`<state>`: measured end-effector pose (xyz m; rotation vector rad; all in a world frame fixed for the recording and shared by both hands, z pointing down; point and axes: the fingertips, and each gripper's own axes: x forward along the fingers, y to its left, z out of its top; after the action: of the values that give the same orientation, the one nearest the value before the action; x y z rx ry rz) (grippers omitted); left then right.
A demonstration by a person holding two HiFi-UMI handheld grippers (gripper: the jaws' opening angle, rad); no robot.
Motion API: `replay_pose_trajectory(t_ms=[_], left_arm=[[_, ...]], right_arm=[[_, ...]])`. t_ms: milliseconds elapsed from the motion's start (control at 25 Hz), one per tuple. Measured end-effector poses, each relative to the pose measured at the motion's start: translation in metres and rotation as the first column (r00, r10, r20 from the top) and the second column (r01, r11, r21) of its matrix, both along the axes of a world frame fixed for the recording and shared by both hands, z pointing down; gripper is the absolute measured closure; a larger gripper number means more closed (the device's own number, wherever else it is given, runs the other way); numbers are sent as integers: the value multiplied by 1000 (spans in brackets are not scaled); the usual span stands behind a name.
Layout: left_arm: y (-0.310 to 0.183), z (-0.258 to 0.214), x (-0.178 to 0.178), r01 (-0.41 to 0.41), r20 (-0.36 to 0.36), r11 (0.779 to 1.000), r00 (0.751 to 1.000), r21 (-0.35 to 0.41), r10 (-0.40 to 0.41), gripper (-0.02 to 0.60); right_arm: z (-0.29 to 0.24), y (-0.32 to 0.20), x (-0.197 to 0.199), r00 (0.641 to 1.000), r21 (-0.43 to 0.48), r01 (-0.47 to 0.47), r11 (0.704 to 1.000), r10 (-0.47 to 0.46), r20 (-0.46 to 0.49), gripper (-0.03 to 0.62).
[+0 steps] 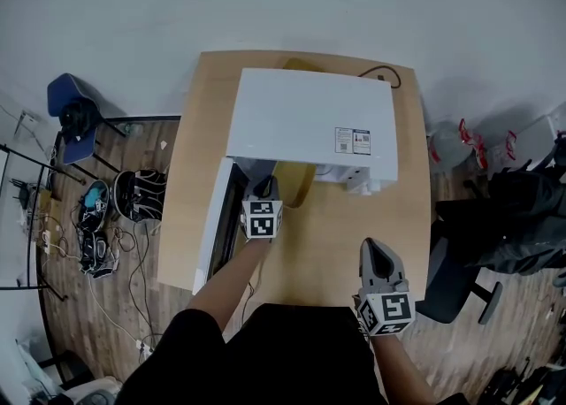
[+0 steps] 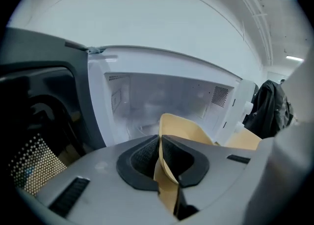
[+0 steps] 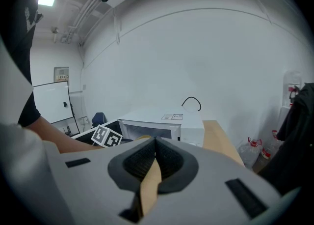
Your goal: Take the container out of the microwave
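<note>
A wooden table (image 1: 332, 248) is seen. A white microwave (image 1: 309, 120) is set on it, door (image 1: 215, 231) swung open at the microwave's left. A black cable (image 1: 392, 76) is looped behind the microwave.

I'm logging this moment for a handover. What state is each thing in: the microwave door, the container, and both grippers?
microwave door: open, swung out to the left.
container: held by its rim, partly out of the microwave.
left gripper: jaws shut on the container's rim.
right gripper: jaws shut, holding nothing, away from the microwave.
</note>
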<state>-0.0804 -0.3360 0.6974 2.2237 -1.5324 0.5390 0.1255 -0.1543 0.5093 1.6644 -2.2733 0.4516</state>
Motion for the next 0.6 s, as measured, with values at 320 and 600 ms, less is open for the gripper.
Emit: replay_pose_trajectory(t_ms=[320,600], left_arm=[[43,-21,9,-57,-30,998,998,28,58,557],[82,-47,9,-84,-65,994,994,71,89,558]], right_arm=[[-6,41,-8,999,15,-41,999,41,1,534],[-17,65,-15,999,51,-54,997,55,-4,534]])
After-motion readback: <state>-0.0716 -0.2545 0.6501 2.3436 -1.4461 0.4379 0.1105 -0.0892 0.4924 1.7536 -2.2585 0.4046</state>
